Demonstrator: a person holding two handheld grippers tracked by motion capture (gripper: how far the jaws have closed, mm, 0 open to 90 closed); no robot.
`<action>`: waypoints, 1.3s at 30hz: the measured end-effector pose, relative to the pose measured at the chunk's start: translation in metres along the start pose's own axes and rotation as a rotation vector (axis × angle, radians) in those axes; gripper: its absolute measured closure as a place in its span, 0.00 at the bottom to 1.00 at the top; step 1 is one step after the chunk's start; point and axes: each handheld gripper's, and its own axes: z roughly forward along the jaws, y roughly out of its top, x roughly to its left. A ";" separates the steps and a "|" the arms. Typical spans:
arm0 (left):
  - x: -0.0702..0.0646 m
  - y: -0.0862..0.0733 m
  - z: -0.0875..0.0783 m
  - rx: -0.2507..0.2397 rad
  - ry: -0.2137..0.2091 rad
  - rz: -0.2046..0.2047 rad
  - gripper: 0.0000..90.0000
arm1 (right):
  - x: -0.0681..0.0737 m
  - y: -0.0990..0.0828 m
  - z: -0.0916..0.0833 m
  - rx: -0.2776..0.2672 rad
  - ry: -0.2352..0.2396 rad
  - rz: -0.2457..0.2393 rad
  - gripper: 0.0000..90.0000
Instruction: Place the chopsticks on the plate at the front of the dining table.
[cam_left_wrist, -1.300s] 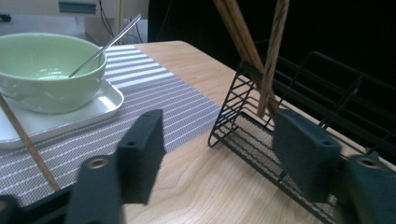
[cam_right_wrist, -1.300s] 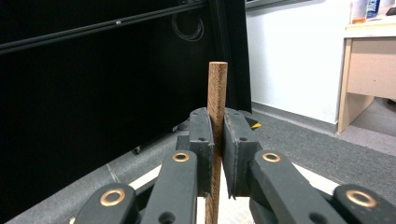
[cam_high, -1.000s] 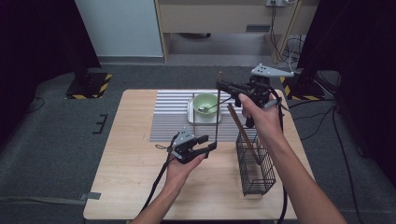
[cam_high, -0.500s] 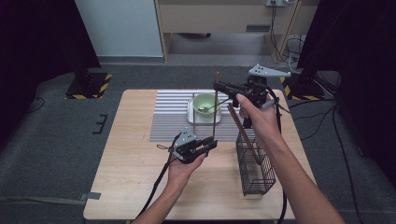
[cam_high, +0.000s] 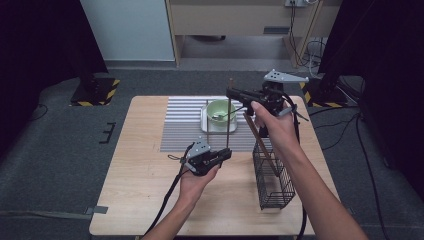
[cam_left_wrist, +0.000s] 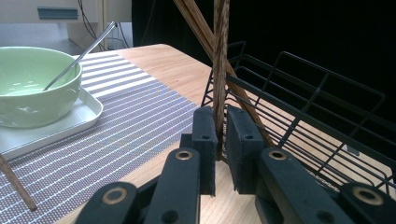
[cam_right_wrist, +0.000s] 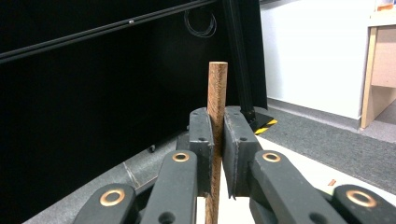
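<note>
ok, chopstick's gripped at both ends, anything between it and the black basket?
Nothing visible. The chopstick stands upright just left of the basket, whose top is open; only other chopsticks lean inside it.

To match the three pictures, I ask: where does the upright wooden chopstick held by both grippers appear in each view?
High view: the chopstick stands upright at centre, beside the bowl.
Left gripper view: its lower end is between the fingers, centre.
Right gripper view: its top end rises between the fingers.
Shared landmark: the chopstick itself.
</note>
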 end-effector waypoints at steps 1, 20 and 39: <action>0.000 0.000 0.000 -0.001 0.001 -0.002 0.91 | 0.000 0.000 0.000 0.001 0.000 0.001 0.93; 0.003 0.000 -0.002 -0.004 -0.011 -0.020 0.95 | -0.002 -0.007 0.004 0.008 0.005 0.009 0.92; 0.003 -0.001 -0.007 -0.004 0.063 -0.039 0.96 | -0.001 -0.010 0.004 0.064 -0.096 -0.091 0.51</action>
